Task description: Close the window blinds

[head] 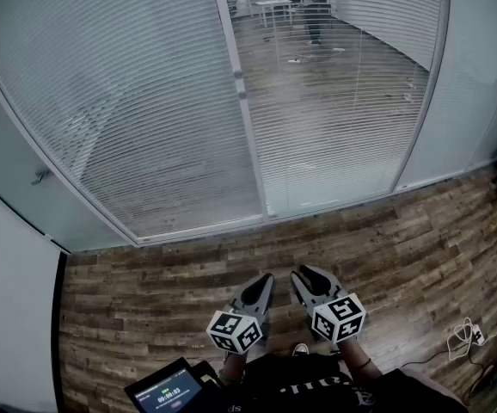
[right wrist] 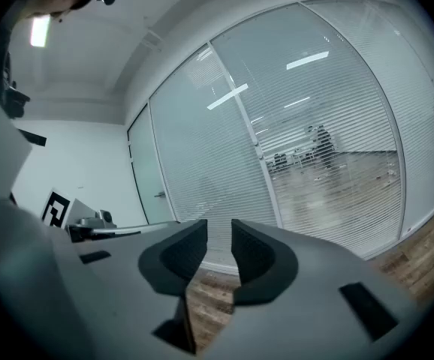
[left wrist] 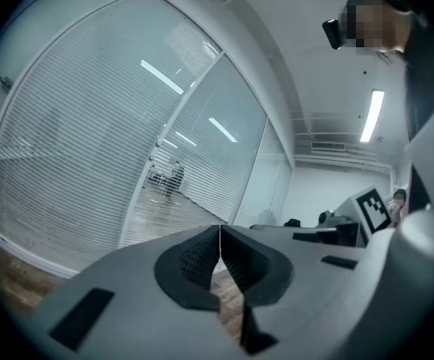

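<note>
Well ahead of both jaws, blinds (head: 145, 119)

I am viewing from the head camera, which is facing steeply down over the wooden floor (head: 386, 248) toward the window blinds (head: 145, 119) from well back. The cameras on the left gripper (left wrist: 219, 235) and right gripper (right wrist: 218, 231) are facing forward and upward from low down, sharing those blinds and the white frame post (head: 248, 136).
</note>
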`<state>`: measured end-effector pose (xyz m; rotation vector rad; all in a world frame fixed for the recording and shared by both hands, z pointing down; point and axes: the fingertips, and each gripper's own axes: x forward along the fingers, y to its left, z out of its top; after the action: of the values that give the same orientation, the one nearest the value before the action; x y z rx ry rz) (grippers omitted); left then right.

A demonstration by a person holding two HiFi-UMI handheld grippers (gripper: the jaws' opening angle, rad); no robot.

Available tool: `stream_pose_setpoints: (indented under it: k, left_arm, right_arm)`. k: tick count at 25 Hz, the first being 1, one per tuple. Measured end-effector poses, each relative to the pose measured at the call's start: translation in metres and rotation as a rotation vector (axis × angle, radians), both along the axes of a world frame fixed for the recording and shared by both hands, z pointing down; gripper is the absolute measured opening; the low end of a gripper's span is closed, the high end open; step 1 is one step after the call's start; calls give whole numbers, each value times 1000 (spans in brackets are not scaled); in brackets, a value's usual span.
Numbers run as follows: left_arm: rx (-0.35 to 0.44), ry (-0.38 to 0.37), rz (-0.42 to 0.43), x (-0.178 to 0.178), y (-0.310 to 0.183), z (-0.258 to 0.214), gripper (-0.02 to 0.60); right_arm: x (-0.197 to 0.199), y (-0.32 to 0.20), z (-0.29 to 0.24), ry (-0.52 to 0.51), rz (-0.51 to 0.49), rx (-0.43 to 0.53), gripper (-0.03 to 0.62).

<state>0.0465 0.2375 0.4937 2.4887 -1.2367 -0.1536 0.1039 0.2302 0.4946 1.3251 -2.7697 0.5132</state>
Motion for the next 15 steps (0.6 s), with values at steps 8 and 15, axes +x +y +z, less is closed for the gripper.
stream_pose_setpoints:
  k: [8, 15]
  left_arm:
    - [-18, -15, 3, 20, -17, 6, 6]
    - [-24, -9, -6, 8, -59, 15, 6]
  right_arm:
    - [17, -26, 10, -46, -7, -29, 110]
    - [10, -65, 27, -43, -2, -54, 110]
